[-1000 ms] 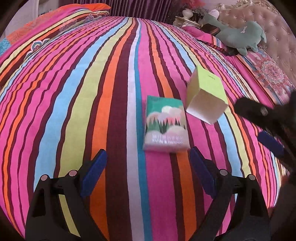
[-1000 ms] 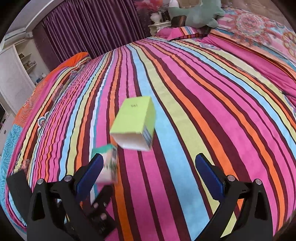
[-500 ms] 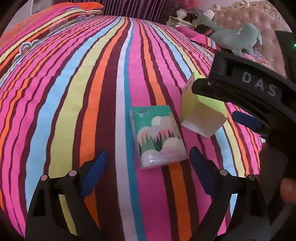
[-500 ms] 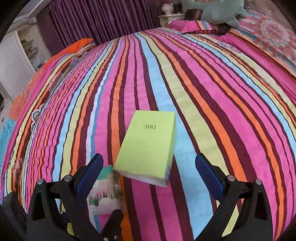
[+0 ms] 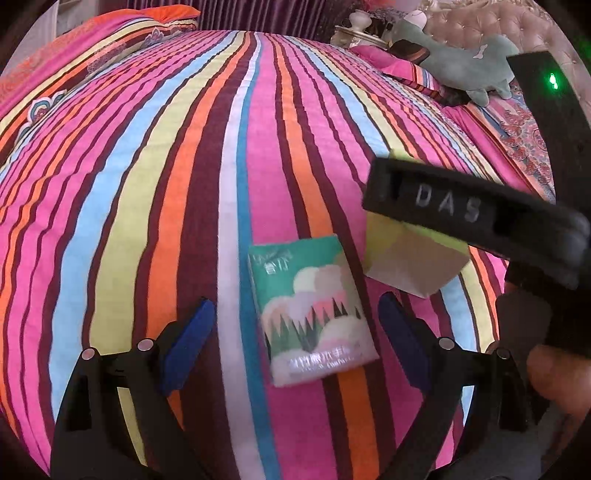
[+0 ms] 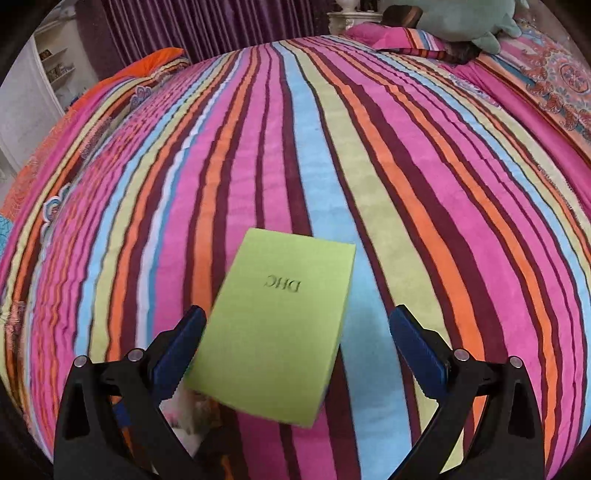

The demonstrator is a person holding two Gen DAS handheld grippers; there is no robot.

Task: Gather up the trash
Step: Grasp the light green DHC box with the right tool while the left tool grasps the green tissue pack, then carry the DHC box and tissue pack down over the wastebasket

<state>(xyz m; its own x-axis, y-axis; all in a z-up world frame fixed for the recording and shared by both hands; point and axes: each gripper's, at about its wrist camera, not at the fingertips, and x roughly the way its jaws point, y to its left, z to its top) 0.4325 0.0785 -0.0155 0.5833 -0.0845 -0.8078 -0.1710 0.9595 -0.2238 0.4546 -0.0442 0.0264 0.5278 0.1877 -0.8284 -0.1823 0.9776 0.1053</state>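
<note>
A green tissue pack (image 5: pixel 314 314) with a cloud-and-tree print lies flat on the striped bedspread (image 5: pixel 147 184). My left gripper (image 5: pixel 295 317) hangs just above the pack, open, its blue pads on either side without touching it. Right beside the pack stands a lime-green DHC box (image 6: pixel 280 325), open end toward me. In the left wrist view the box (image 5: pixel 413 266) is half hidden by the right gripper's black body (image 5: pixel 461 206). My right gripper (image 6: pixel 297 321) is open around the box; the left pad is close to its edge, the right pad well apart.
A green plush toy (image 5: pixel 469 70) and striped pillow lie by the tufted headboard (image 5: pixel 498 26) at the far right. A person's fingertip (image 5: pixel 557 373) shows on the right gripper's handle. Purple curtains (image 6: pixel 221 26) and a white shelf unit (image 6: pixel 33 85) stand beyond the bed.
Both grippers have come in over their items. The right gripper slid across over the lime box, which now sits between its fingers. The tissue pack now lies between the left pads.
</note>
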